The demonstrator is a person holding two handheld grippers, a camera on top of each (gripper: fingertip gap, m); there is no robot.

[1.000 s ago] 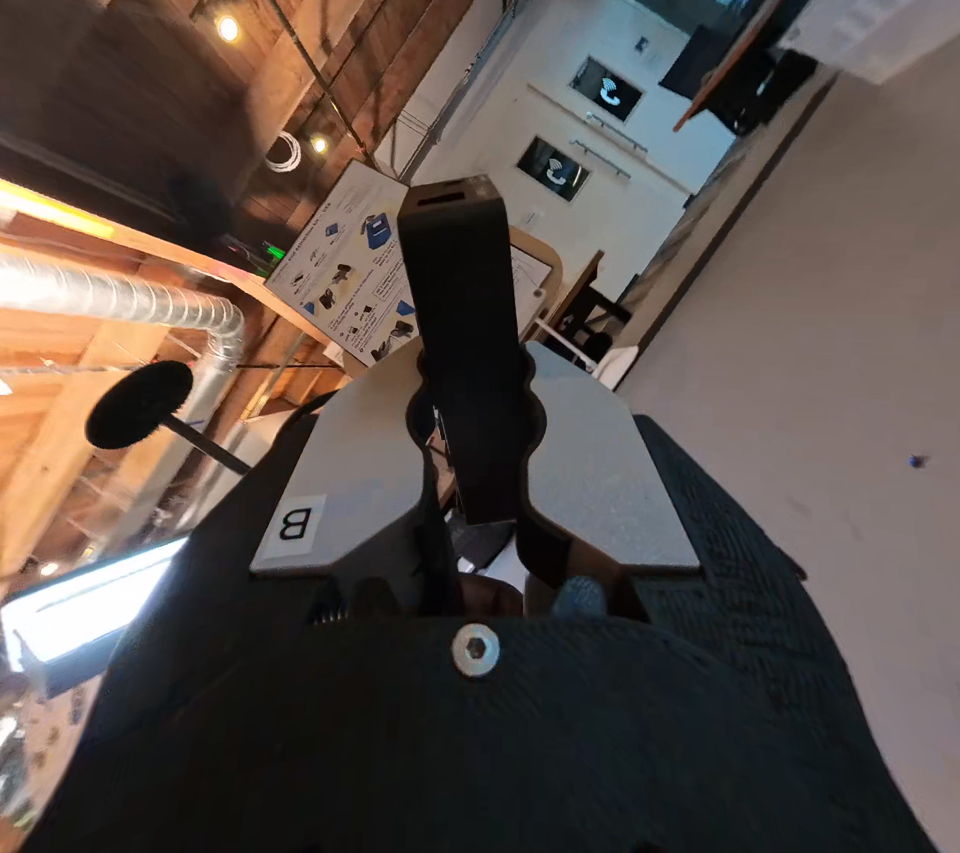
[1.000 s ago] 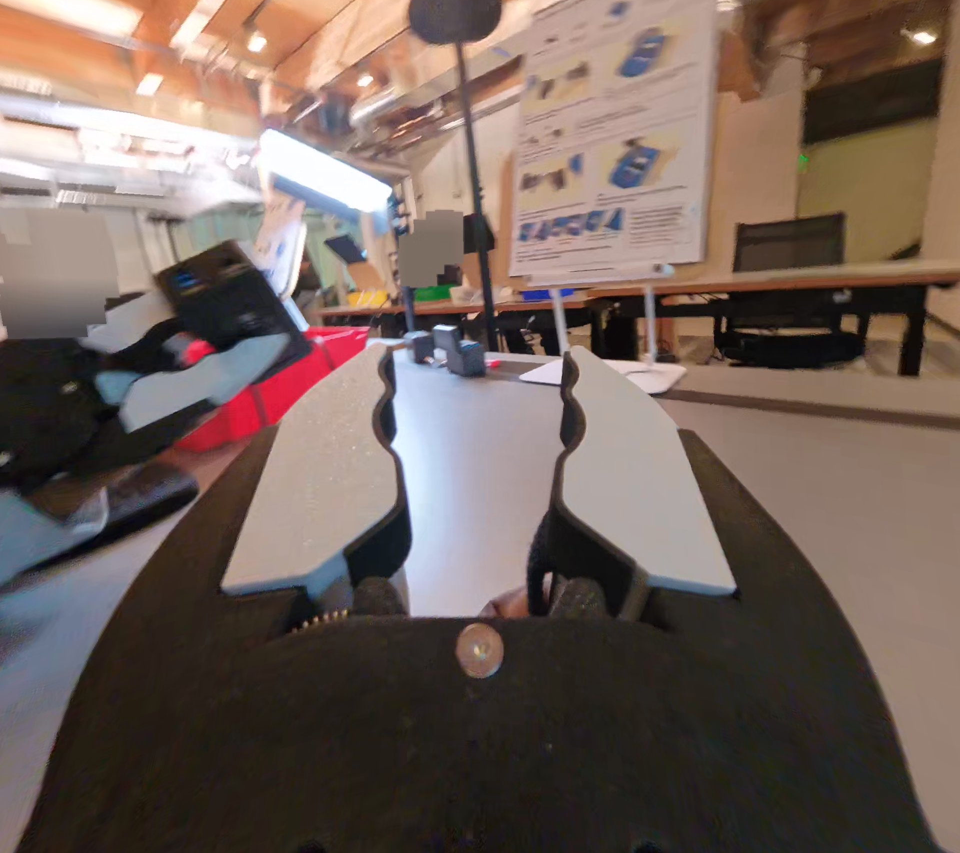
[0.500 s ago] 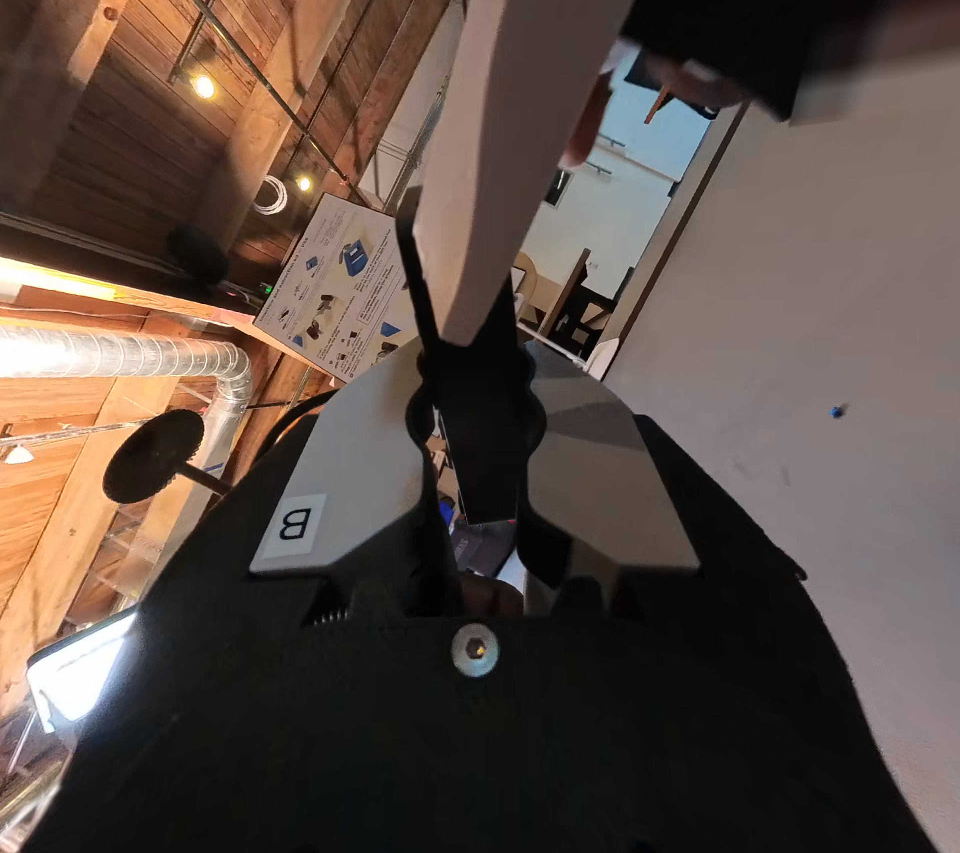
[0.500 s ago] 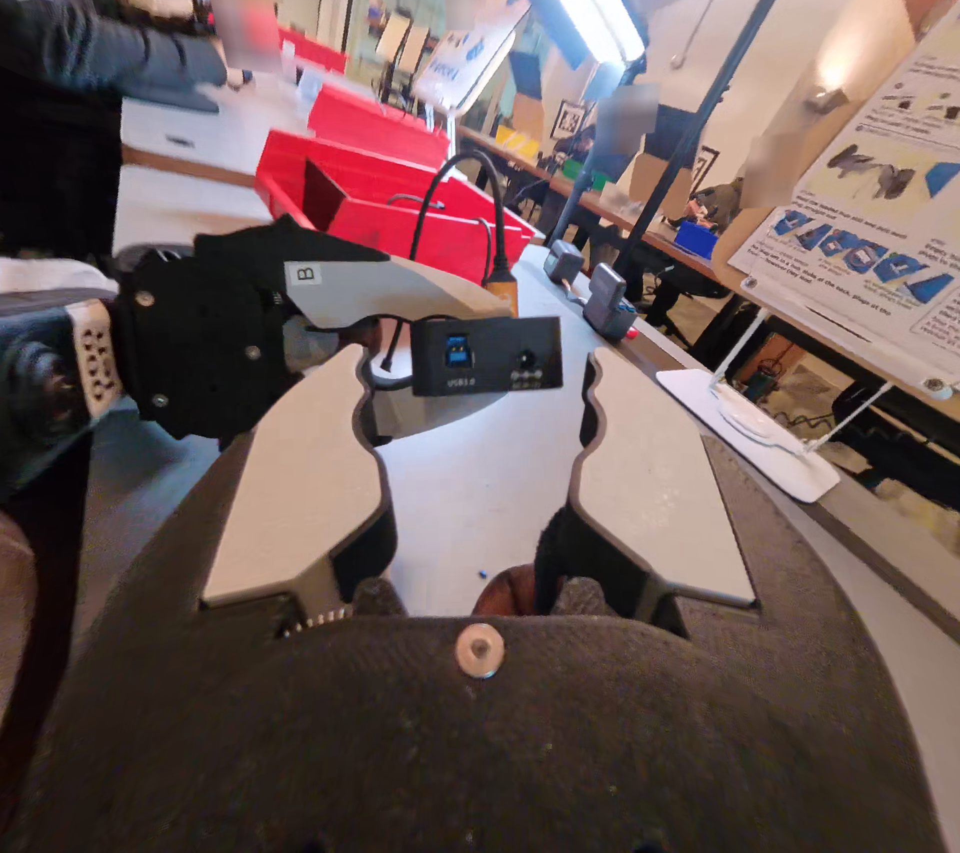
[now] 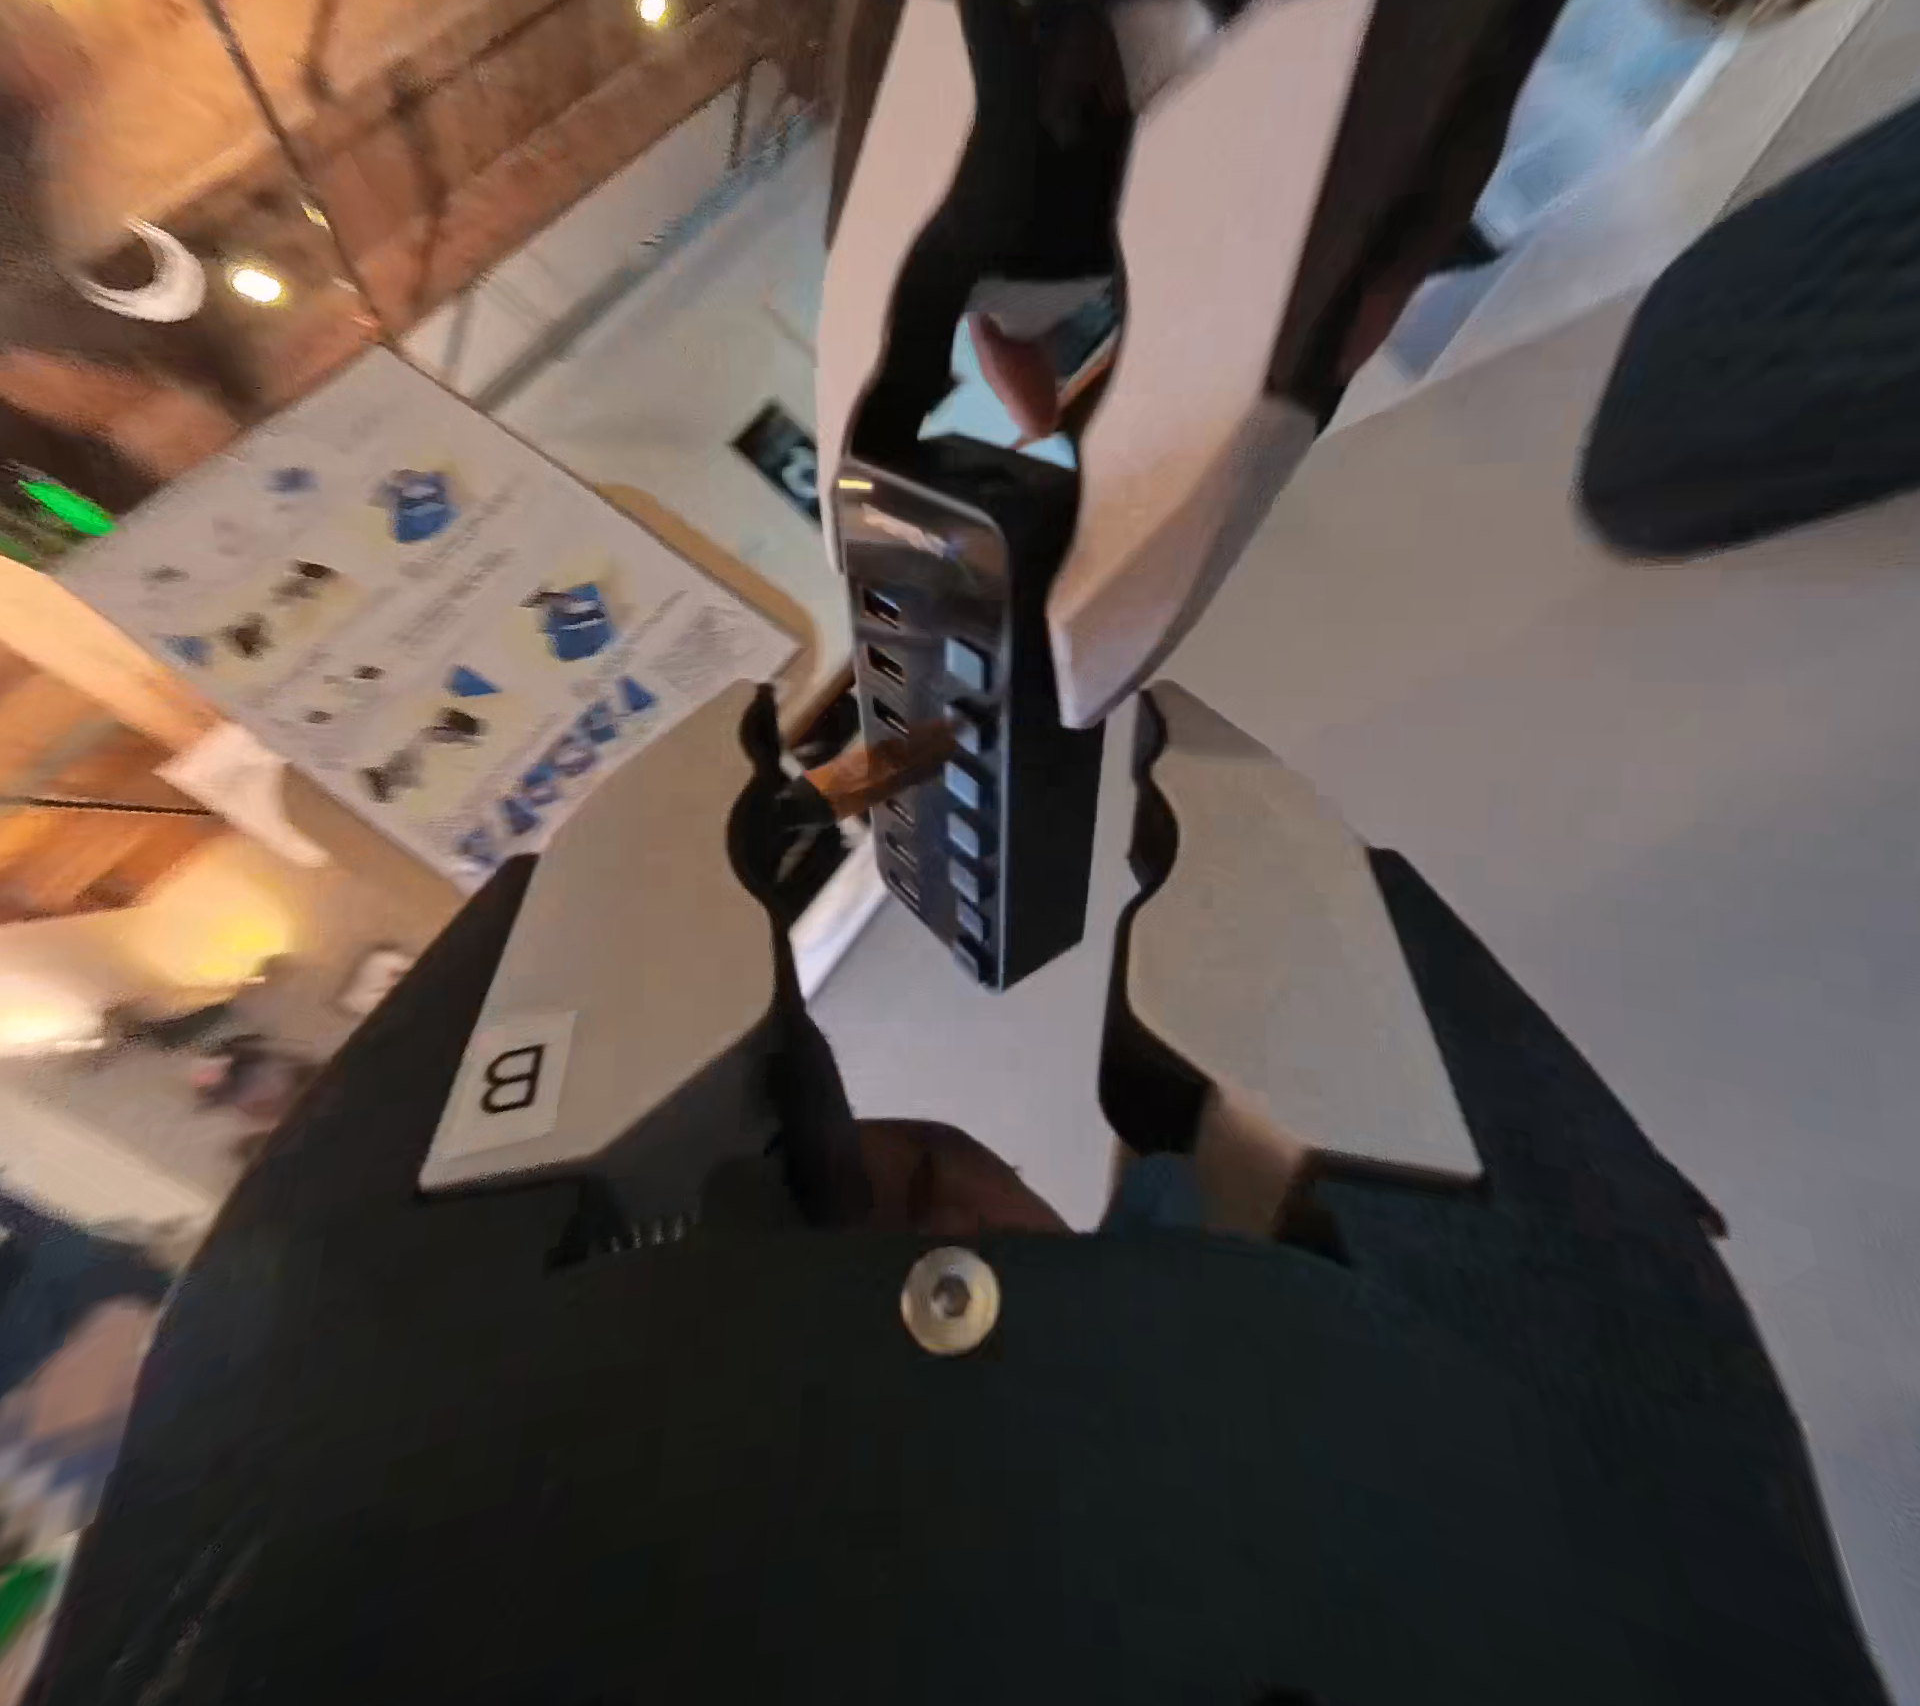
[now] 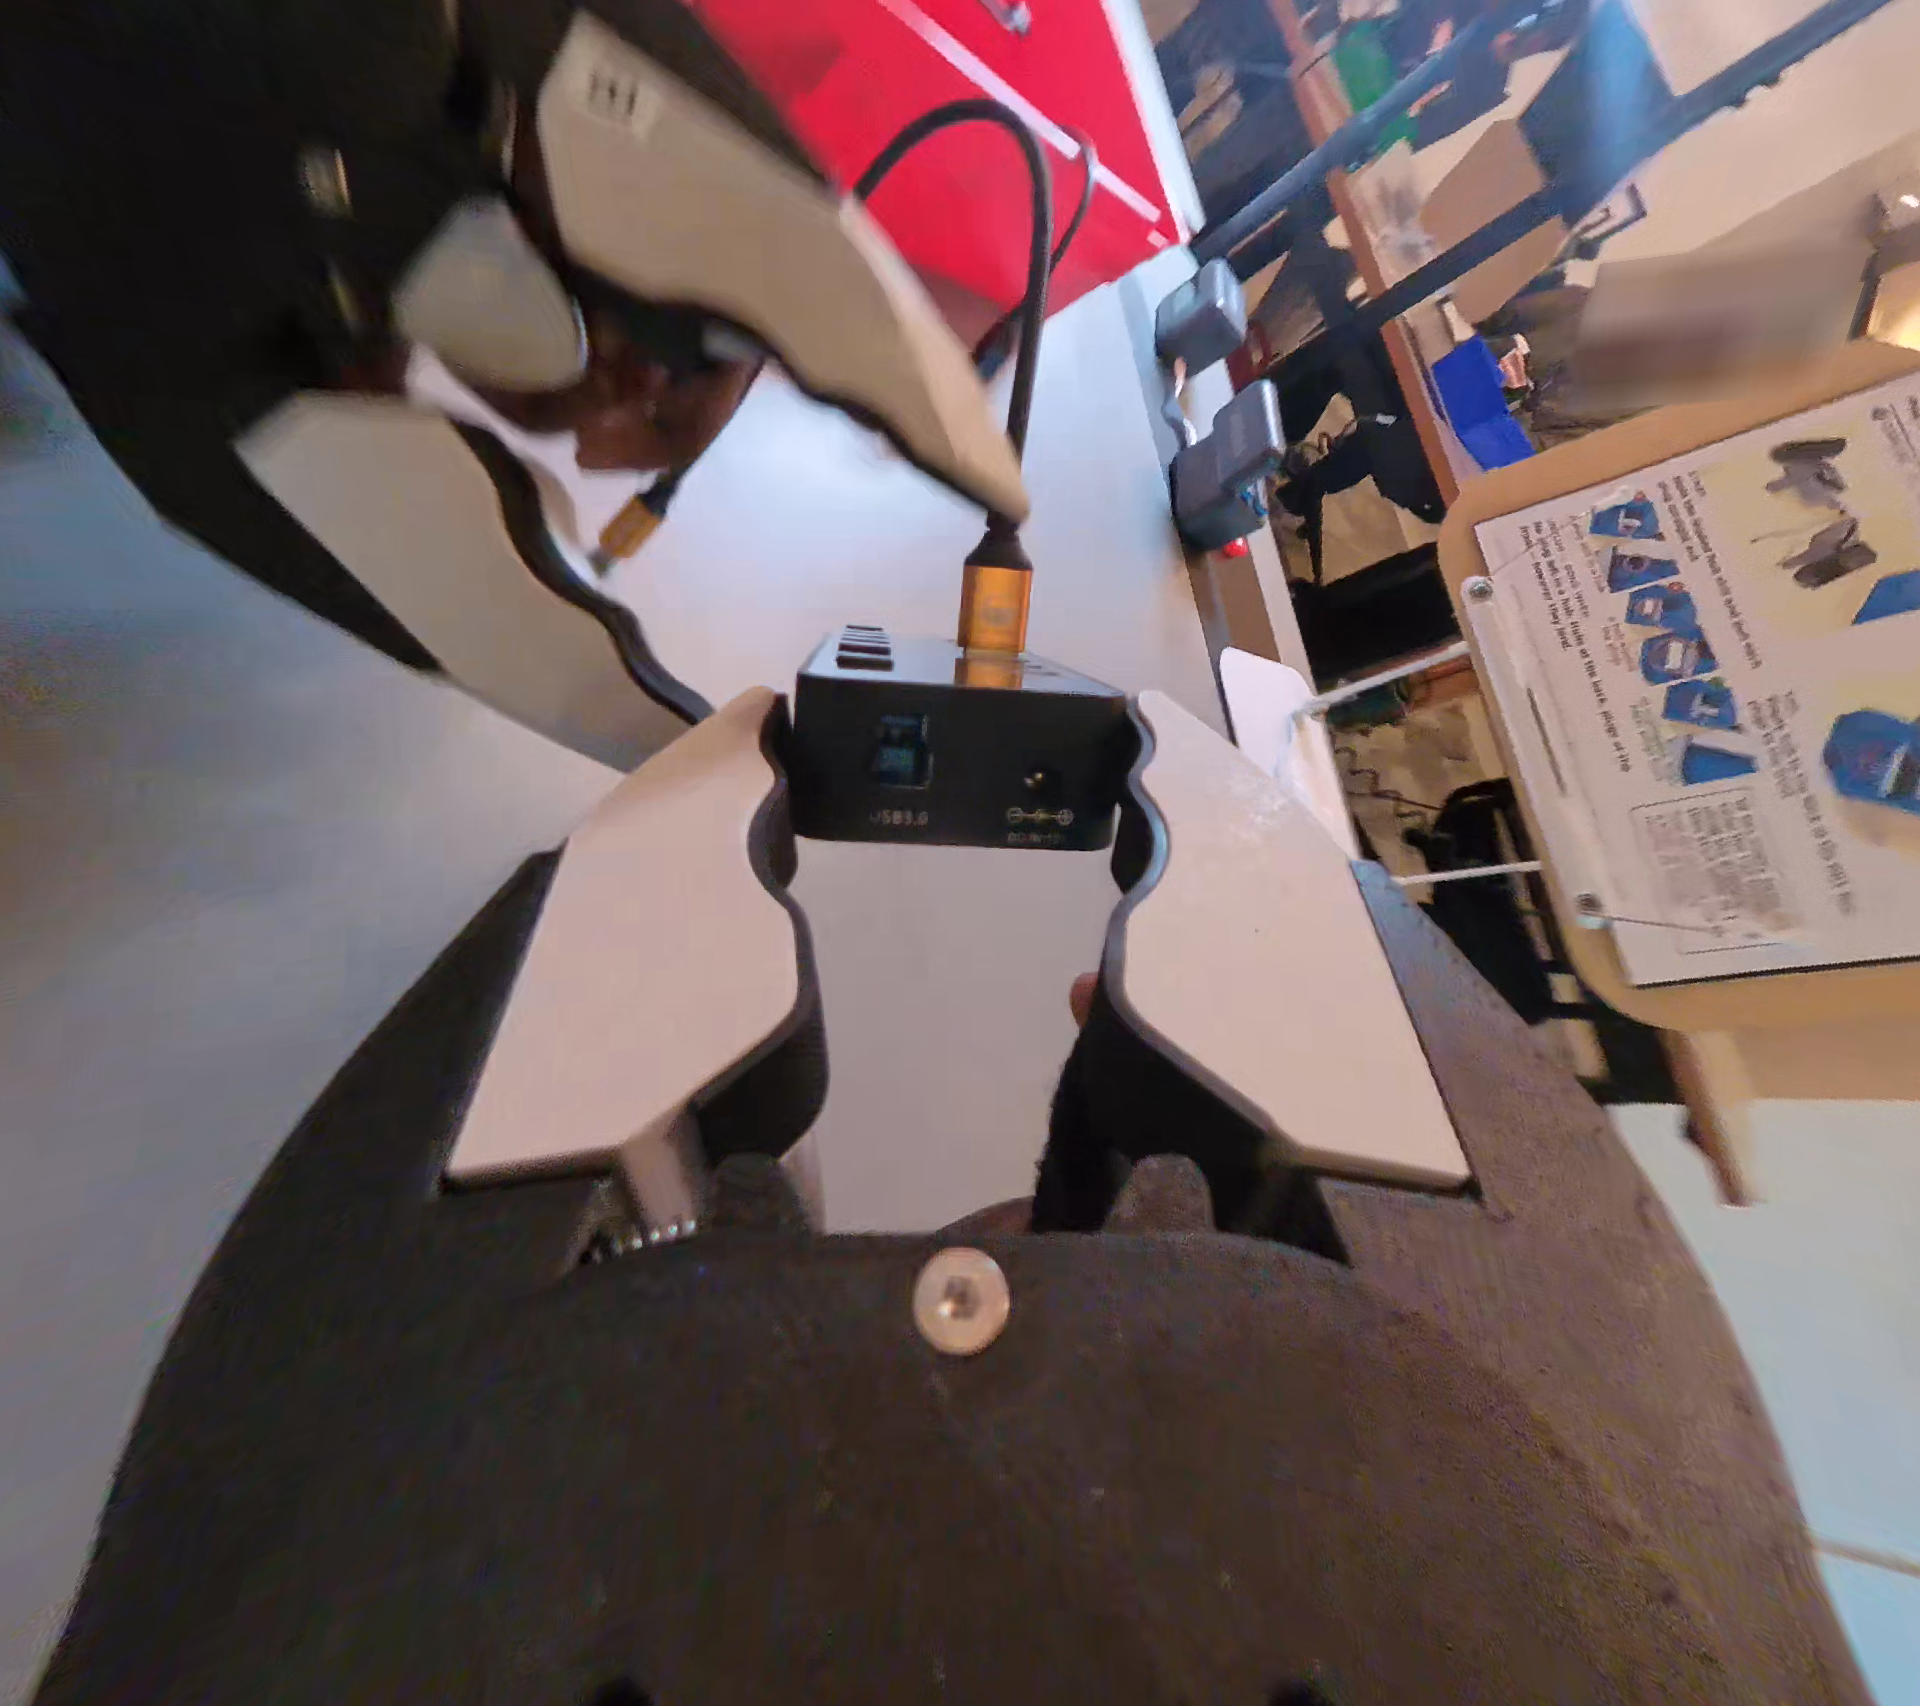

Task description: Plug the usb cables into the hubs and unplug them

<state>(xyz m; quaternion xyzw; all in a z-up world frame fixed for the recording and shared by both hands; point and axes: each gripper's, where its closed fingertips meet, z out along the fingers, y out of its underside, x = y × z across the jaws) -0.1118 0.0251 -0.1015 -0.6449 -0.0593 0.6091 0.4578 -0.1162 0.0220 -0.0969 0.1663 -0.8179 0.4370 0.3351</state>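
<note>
Here, your right gripper (image 6: 954, 757) pinched the black hub (image 6: 956, 763) by its end, jaws pressed to its sides, steadying it above the table (image 6: 852, 503) while your left gripper (image 5: 951, 809), jaws spread, faced the gold plug (image 6: 995, 607) seated in it.

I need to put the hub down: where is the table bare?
In the right wrist view the table is bare left of the hub. Beyond it is crowded: cable, red bins, grey blocks, sign base.
</note>
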